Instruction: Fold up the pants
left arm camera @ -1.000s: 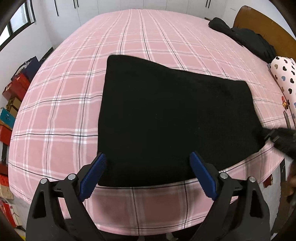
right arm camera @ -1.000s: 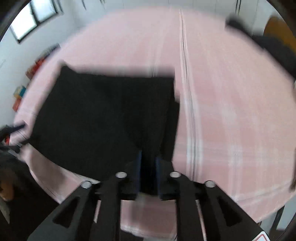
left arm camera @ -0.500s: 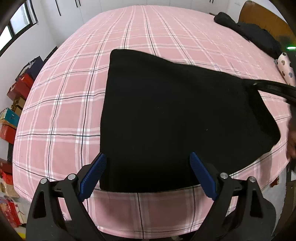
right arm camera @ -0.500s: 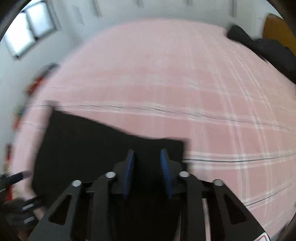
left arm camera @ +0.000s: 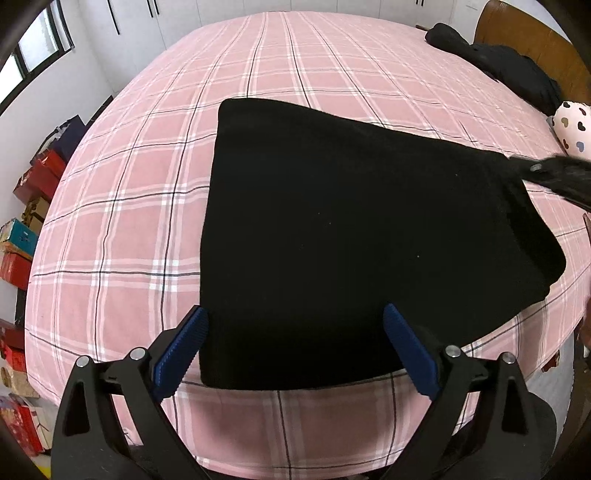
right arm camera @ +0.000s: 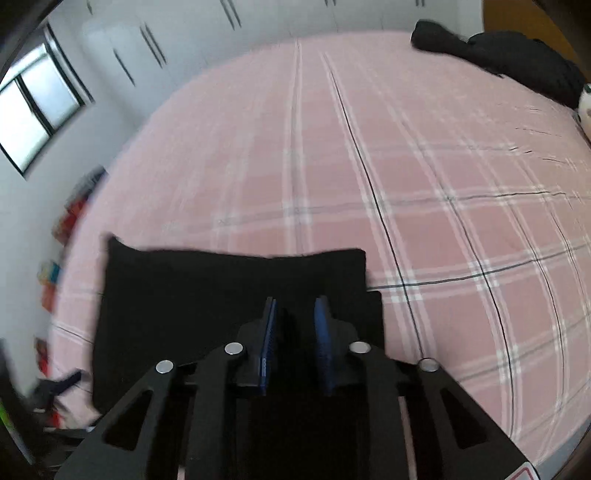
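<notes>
We see black pants [left arm camera: 351, 236] folded flat on pink plaid bed [left arm camera: 147, 184], near edge. Long axis runs left-right, wider end toward right. Left hand-held gripper [left arm camera: 295, 354] hovers at near-left corner, fingers wide apart, empty. Right hand-held gripper [right arm camera: 295, 339] over right end, fingers narrowly apart, nothing visibly pinched. We judge right one nearer to far-right corner for next fold leftward.

1. It is a bedroom in a home: a large bed [left arm camera: 155, 192] with a pink checked sheet.
2. White wardrobe doors [left arm camera: 140, 22] stand behind it.
3. A wooden headboard [left arm camera: 528, 40] and a heart-pattern pillow [left arm camera: 572, 125] are at its right edge.
</notes>
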Available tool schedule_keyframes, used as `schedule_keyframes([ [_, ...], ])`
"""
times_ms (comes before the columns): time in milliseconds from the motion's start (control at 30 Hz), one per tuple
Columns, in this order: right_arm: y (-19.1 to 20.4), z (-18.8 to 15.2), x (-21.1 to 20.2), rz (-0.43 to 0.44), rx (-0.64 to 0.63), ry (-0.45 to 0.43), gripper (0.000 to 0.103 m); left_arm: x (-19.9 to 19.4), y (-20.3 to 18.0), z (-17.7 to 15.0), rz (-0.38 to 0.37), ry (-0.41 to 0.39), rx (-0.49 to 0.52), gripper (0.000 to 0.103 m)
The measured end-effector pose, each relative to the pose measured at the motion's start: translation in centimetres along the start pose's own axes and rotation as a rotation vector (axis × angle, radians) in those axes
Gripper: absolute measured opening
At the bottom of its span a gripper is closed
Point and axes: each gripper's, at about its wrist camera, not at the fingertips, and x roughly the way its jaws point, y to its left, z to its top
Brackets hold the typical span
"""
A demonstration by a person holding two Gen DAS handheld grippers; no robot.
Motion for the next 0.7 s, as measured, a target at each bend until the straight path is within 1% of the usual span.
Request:
schedule_keyframes([
  [67,0.6,-2.0,-0.4,-0.012,-0.059,0.026,0.025,0.1,0.1,-0.1,0.001,0.003,-0.009,0.093],
  [133,0.1,-4.7,0.9,-0.07,-0.091,0.092,0.026,-0.1,0.3,-0.3,-0.006,0.011,-0.025,0.093],
  [167,-0.9,-6.0,1.7,-0.092,-0.086,0.126,0.018,-0.2,0.4,-0.4,-0.009,0.013,-0.03,0.093],
  [233,-0.6,-5.9,0.7,-0.078,-0.048,0.107,0.017,-0.6,0.6,-0.6,-0.008,0.009,-0.027,0.093],
  [267,0.1,-5.5,-0.3,-0.073,-0.043,0.09,0.024,-0.8,0.8,-0.8,-0.001,0.003,-0.023,0.093],
  [300,0.7,-5.1,-0.8,-0.053,-0.055,0.073,0.028,-1.0,0.8,-0.9,0.003,0.001,-0.02,0.094],
  [367,3.5,-3.7,-1.0,0.036,-0.104,0.06,0.028,-1.1,1.3,-1.1,0.007,0.003,-0.031,0.093],
  [433,6.1,-2.5,-0.1,0.086,-0.151,0.063,0.028,-0.9,1.7,-1.2,0.008,0.009,-0.05,0.093],
  [467,7.3,-1.8,1.1,0.103,-0.182,0.078,0.028,-0.8,1.9,-1.3,0.008,0.016,-0.058,0.094],
  [533,8.3,-0.7,4.9,0.06,-0.222,0.13,0.028,-0.6,2.2,-1.2,-0.007,0.024,-0.071,0.094],
  [567,8.0,-0.2,7.8,-0.01,-0.239,0.174,0.027,-0.5,2.2,-1.2,-0.009,0.025,-0.071,0.094],
  [600,6.9,-0.1,9.1,-0.014,-0.233,0.176,0.021,-0.5,2.2,-1.1,-0.009,0.025,-0.067,0.094],
  [633,6.1,0.5,9.2,0.017,-0.193,0.156,0.021,-0.5,2.4,-1.0,-0.012,0.021,-0.063,0.094],
  [667,5.6,1.0,8.7,0.018,-0.154,0.148,0.018,-0.5,2.5,-1.0,-0.017,0.018,-0.063,0.094],
  [700,5.3,1.3,7.9,0.005,-0.126,0.133,0.021,-0.7,2.9,-0.9,-0.035,0.013,-0.067,0.094],
])
